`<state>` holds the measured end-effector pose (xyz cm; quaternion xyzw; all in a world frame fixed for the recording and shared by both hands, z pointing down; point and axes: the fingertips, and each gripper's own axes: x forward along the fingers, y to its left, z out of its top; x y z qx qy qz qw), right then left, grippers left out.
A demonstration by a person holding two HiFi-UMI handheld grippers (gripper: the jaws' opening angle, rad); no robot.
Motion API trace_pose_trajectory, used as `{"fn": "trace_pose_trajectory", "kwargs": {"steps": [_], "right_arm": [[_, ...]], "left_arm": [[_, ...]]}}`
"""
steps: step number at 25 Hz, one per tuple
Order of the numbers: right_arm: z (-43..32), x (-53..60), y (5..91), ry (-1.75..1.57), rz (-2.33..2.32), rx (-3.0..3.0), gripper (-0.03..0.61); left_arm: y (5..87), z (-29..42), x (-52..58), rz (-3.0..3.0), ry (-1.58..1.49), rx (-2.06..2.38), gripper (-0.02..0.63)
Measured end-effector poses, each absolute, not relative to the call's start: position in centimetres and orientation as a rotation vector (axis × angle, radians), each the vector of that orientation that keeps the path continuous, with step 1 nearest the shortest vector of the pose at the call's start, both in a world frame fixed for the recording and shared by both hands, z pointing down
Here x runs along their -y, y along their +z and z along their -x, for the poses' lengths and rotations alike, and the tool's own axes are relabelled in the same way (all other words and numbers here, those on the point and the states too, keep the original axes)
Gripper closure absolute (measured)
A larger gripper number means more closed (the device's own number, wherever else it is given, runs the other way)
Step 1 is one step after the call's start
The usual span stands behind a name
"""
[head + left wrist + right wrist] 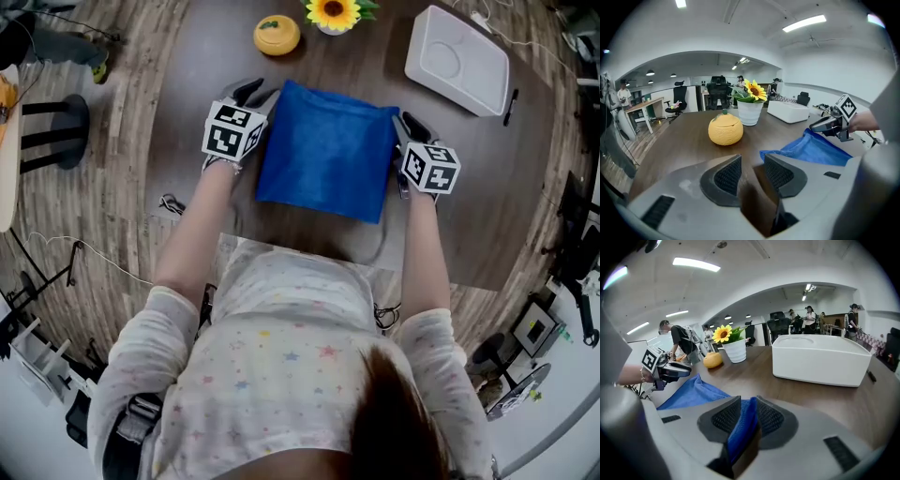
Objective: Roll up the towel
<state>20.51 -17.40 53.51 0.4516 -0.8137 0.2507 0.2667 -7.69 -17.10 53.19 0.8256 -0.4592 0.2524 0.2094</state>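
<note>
**Left claw** (752, 159): jaws apart by a moderate gap, with only bare tabletop (202, 66) showing between the ribbed pads (729, 176). It holds nothing. It sits at the far left corner of the towel (326, 150), whose blue edge lies just beside the right-hand jaw.

**Right claw** (749, 405): jaws clamped on a fold of the towel's blue cloth, which stands pinched between the pads and runs down into the throat. It grips at the far right corner.

**Towel:** blue, folded into a flat panel on the brown tabletop, straight ahead of the person and between the two claws. In the head view it is nearly square, so no long axis can be told. Its far edge runs from claw to claw, slanting slightly nearer at the right. The clamped corner is raised off the surface.

**Beyond it:** orange-shaped jar (277, 35), sunflower pot (333, 13), white box (457, 59).
</note>
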Motion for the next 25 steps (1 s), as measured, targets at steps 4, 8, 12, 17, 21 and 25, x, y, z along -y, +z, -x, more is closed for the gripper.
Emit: {"fn": "trace_pose_trajectory", "kwargs": {"steps": [4, 8, 12, 17, 21, 25], "right_arm": [[-20.4, 18.9, 54.9, 0.715, -1.208, 2.163, 0.483], [-19.9, 19.4, 55.3, 0.695, -1.201, 2.148, 0.508], [-20.3, 19.3, 54.9, 0.675, -1.208, 2.155, 0.549], [-21.5, 19.2, 53.1, 0.652, -1.256, 2.203, 0.551], [-22.4, 19.1, 52.9, 0.665, -1.308, 2.226, 0.552], [-22.6, 19.0, 54.5, 0.624, -1.292, 2.144, 0.547]], "left_arm": [[54.1, 6.1, 18.7, -2.284, 0.674, 1.209, 0.459], [54.7, 4.9, 19.2, -2.307, 0.721, 1.142, 0.529], [54.5, 4.3, 19.0, -2.354, 0.755, 1.114, 0.592], [52.5, 5.0, 19.4, -2.401, 0.667, 1.190, 0.597], [51.7, 5.8, 19.9, -2.422, 0.635, 1.254, 0.600], [53.8, 5.9, 19.8, -2.376, 0.717, 1.219, 0.598]]}}
